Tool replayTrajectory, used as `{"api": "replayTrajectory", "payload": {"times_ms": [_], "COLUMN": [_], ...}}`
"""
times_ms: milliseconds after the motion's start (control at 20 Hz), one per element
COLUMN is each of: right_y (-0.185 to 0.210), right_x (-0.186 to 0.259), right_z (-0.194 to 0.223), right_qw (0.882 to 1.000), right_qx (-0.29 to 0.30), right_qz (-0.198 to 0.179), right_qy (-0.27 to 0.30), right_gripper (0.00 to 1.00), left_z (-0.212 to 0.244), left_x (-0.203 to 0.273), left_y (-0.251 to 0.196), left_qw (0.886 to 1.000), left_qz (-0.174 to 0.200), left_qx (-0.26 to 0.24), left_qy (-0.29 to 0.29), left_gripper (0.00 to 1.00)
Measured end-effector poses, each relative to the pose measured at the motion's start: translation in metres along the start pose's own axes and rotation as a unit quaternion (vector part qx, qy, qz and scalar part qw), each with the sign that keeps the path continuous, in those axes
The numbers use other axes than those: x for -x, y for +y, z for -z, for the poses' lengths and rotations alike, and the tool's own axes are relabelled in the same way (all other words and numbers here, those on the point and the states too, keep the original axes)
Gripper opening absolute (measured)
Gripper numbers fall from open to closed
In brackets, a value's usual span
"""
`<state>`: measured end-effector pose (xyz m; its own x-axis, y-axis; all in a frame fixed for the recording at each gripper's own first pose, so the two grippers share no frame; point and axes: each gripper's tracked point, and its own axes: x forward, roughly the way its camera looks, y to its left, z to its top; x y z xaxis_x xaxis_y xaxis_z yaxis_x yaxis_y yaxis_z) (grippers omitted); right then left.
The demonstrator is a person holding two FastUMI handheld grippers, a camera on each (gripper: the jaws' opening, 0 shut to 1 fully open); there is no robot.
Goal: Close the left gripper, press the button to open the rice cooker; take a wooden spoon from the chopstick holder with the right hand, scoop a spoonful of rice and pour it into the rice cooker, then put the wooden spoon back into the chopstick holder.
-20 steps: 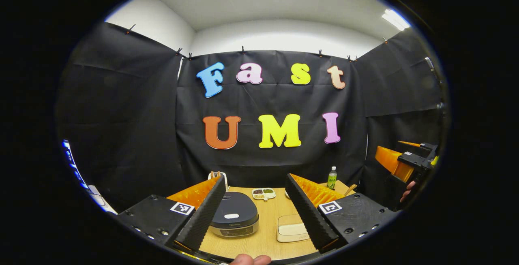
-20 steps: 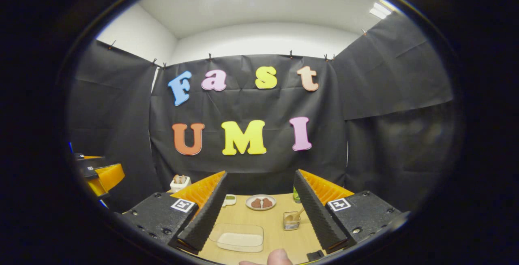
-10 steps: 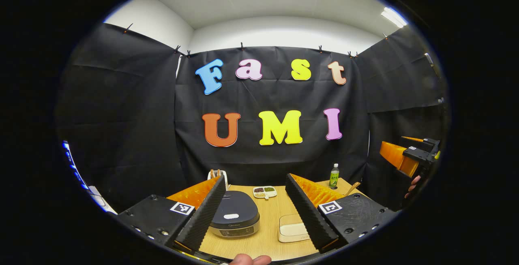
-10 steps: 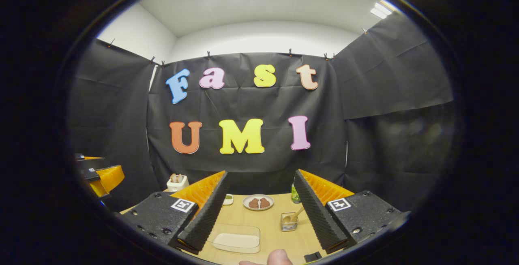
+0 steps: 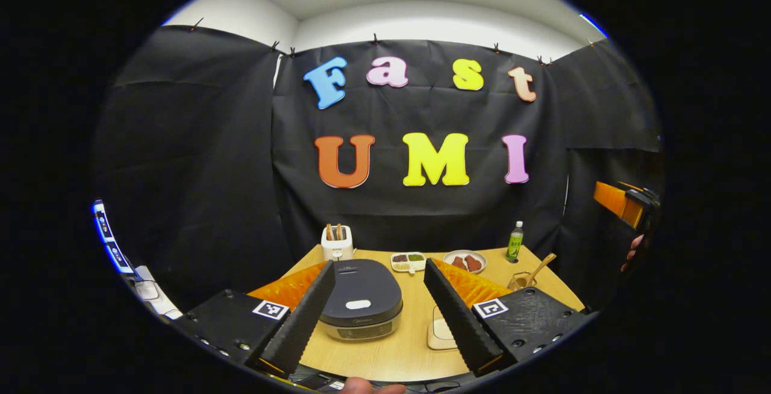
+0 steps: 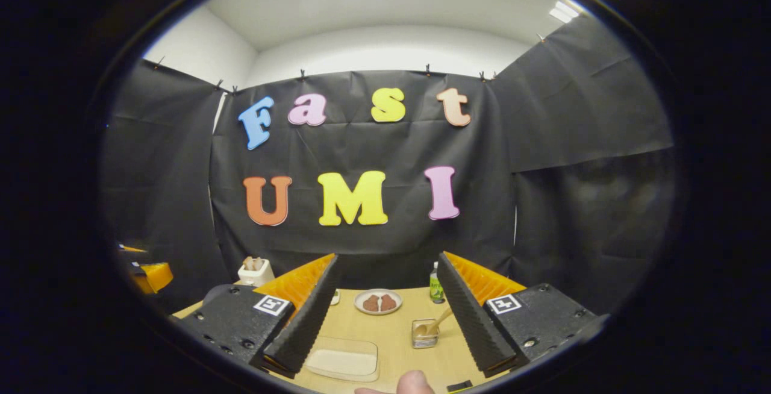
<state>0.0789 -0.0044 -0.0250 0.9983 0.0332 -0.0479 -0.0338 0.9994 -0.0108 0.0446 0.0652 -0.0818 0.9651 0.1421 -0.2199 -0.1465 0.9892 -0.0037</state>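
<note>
The rice cooker (image 5: pixel 360 299), dark-lidded and shut, sat on the wooden bench (image 5: pixel 391 355) at about 6 o'clock in the left gripper view, framed between the left gripper (image 5: pixel 378 306) fingers, whose jaws stood wide apart around empty air. Its left edge was hidden behind the left finger. A pale oval button (image 5: pixel 358 305) showed on the lid. Behind the cooker, toward 11 o'clock from it, stood the white chopstick holder (image 5: pixel 337 248) with brown handles poking out; which one was the wooden spoon could not be told. A shallow tray of rice (image 5: pixel 440 334) lay just right of the cooker, mostly covered by the right finger. Farther back were a divided dish (image 5: pixel 408 259), a plate (image 5: pixel 464 261), a green bottle (image 5: pixel 514 241) and a small cup with a spoon (image 5: pixel 529 276). At 3 o'clock the view's edge cut off an orange gripper part and fingertips.

In the right gripper view, the right gripper (image 6: pixel 385 315) also had its jaws wide apart, holding nothing. The tray of rice (image 6: pixel 341 359) lay at 6 o'clock, partly behind the left finger. The chopstick holder (image 6: pixel 255 270) sat small at 9 o'clock, its contents blurred.
</note>
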Motion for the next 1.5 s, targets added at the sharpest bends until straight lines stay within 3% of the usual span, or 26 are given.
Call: {"api": "replayTrajectory", "payload": {"times_ms": [150, 400, 500, 650, 750, 800, 1100, 1500], "right_y": [-0.012, -0.039, -0.046, -0.055, -0.06, -0.062, -0.077, -0.082], "right_x": [-0.022, -0.06, -0.074, -0.092, -0.104, -0.109, -0.135, -0.147], "right_z": [0.013, 0.027, 0.035, 0.047, 0.054, 0.058, 0.071, 0.088], "right_qw": [1.0, 1.0, 0.999, 0.999, 0.999, 0.998, 0.997, 0.996], "right_qx": [-0.004, -0.006, -0.003, -0.008, -0.012, -0.012, -0.016, -0.023], "right_qz": [0.003, 0.019, 0.02, 0.018, 0.018, 0.018, 0.025, 0.027], "right_qy": [0.012, 0.02, 0.027, 0.042, 0.049, 0.053, 0.065, 0.083], "right_gripper": [1.0, 1.0, 1.0, 1.0, 1.0, 1.0, 1.0, 1.0], "left_z": [0.022, 0.064, 0.085, 0.102, 0.119, 0.128, 0.178, 0.179], "left_x": [-0.027, -0.066, -0.084, -0.105, -0.116, -0.124, -0.15, -0.168], "left_y": [0.02, 0.018, 0.018, 0.013, 0.018, 0.014, 0.007, 0.017], "left_qw": [0.997, 0.984, 0.974, 0.963, 0.953, 0.946, 0.92, 0.917], "left_qz": [-0.028, -0.037, -0.043, -0.034, -0.045, -0.036, -0.012, -0.03], "left_qx": [0.017, 0.065, 0.078, 0.099, 0.107, 0.116, 0.119, 0.133], "left_qy": [0.067, 0.162, 0.206, 0.25, 0.281, 0.302, 0.373, 0.374], "left_gripper": [0.96, 0.96, 0.62, 0.45, 0.24, 0.01, 0.0, 0.0]}}
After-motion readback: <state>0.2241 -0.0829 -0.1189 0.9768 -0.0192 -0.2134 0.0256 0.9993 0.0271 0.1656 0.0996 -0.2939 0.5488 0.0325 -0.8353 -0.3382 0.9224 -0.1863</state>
